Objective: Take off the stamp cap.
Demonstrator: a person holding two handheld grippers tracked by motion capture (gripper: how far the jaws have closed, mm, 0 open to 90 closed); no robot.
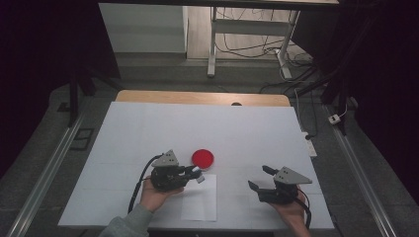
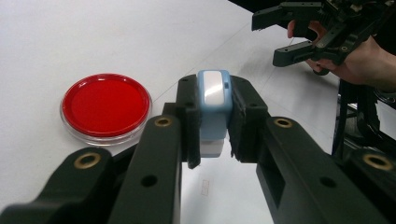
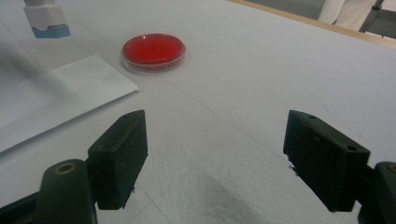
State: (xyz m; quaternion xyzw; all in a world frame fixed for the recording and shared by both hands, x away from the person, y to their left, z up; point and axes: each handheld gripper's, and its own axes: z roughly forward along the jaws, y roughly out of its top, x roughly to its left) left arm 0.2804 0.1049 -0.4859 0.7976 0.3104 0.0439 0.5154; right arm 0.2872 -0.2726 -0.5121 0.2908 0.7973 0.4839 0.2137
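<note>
Level, left gripper [image 1: 193, 172] around blue-white block [image 2: 214, 109]

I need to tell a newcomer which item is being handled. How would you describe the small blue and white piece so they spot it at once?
On the white table, find the red round dish near the middle. Just beside it, the left gripper is shut on the blue and white piece: small, blocky, held above the sheet of paper.

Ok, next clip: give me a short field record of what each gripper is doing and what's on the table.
left gripper: shut on the small blue and white block
right gripper: jaws open, nothing between them, held over bare table
red dish: round, flat on the white table, just beyond the left gripper
paper sheet: white, lying flat between the two hands
</note>
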